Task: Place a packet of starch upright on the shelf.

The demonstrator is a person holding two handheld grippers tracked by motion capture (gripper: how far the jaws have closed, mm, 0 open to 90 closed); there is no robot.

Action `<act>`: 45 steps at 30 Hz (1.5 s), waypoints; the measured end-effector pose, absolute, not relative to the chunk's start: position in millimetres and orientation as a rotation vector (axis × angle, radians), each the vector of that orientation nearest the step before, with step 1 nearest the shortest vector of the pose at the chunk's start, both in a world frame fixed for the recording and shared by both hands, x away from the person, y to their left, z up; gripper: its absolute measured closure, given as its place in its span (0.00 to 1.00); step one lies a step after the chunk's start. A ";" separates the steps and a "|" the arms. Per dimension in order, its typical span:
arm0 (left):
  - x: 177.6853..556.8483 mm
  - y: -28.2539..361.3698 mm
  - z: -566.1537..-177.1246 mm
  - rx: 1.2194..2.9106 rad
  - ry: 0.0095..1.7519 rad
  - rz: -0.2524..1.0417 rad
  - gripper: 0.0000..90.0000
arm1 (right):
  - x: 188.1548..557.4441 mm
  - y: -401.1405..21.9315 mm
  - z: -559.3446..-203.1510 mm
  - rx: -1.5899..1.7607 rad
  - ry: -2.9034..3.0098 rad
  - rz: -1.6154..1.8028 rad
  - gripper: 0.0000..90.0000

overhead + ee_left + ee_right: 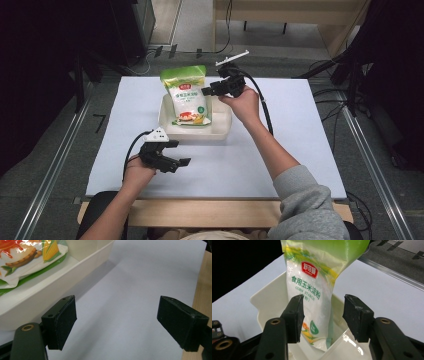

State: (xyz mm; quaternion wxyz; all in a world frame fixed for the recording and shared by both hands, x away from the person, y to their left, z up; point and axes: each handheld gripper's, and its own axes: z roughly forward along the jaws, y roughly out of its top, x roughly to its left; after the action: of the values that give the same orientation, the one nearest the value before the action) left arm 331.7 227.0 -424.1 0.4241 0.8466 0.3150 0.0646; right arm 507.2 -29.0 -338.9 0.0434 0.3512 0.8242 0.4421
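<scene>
On the white tabletop (280, 150) sits one cream tray (220, 131) holding one corn starch bag (189, 97) upright — two claws, right claw (209, 91) open beside it, left claw (181, 154) open, well apart.

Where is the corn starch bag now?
In the high view, the bag stands in the white tray at the table's middle, just left of the right hand-held gripper.

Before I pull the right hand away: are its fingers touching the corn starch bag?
Apart. In the right gripper view the fingers stand open, with a visible gap to the corn starch bag, which stands in the white tray beyond them.
</scene>
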 end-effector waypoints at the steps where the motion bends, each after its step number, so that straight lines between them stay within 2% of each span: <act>1: 331.7 227.1 -424.0 2.118 0.788 0.161 0.18 | 505.7 -30.1 -338.7 1.064 2.522 1.354 0.56; 17: 331.4 226.4 -424.5 2.125 0.793 0.166 0.18 | 458.4 -67.0 -343.2 1.020 2.523 1.400 0.46; 35: 330.7 225.4 -424.8 2.129 0.788 0.170 0.18 | 415.9 -124.9 -380.3 1.060 2.531 1.321 0.41; 45: 330.5 225.3 -424.5 2.136 0.789 0.174 0.18 | 393.3 -143.4 -404.7 1.033 2.518 1.313 0.26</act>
State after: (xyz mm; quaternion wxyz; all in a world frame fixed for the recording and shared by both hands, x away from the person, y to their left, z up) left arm 330.5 225.3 -424.5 0.4161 0.8505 0.3144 0.0692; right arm 393.3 -143.4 -404.7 0.0598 0.3411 0.8318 0.4339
